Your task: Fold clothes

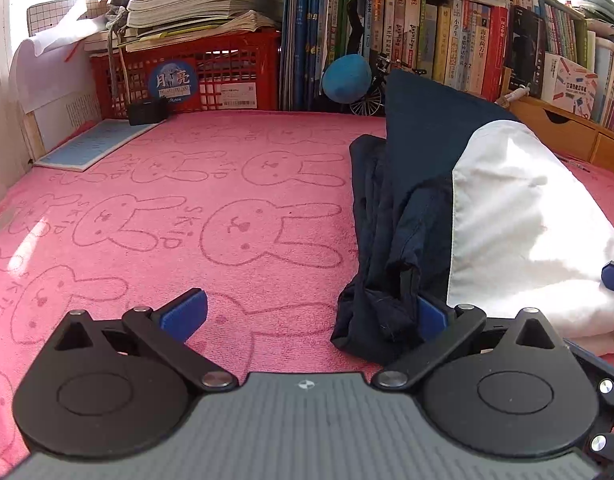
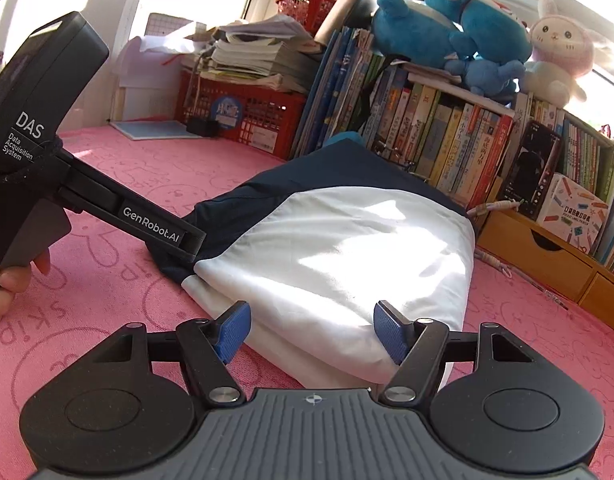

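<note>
Two grippers, left gripper (image 1: 307, 314) and right gripper (image 2: 313, 330), both spread wide and grasping nothing, flank a folded navy-and-white garment (image 2: 347, 248) lying on a pink rabbit-print towel (image 1: 187, 220) (sunlit) before packed bookshelves (image 2: 467, 136), a red crate (image 1: 227, 72) and plush toys (image 2: 459, 28).

Black linkage grippers (image 2: 313, 332), blue ribbed fingers (image 2: 232, 330), silver pivot screws, grey ridged body, white "GenRobot.AI" lettering.
</note>
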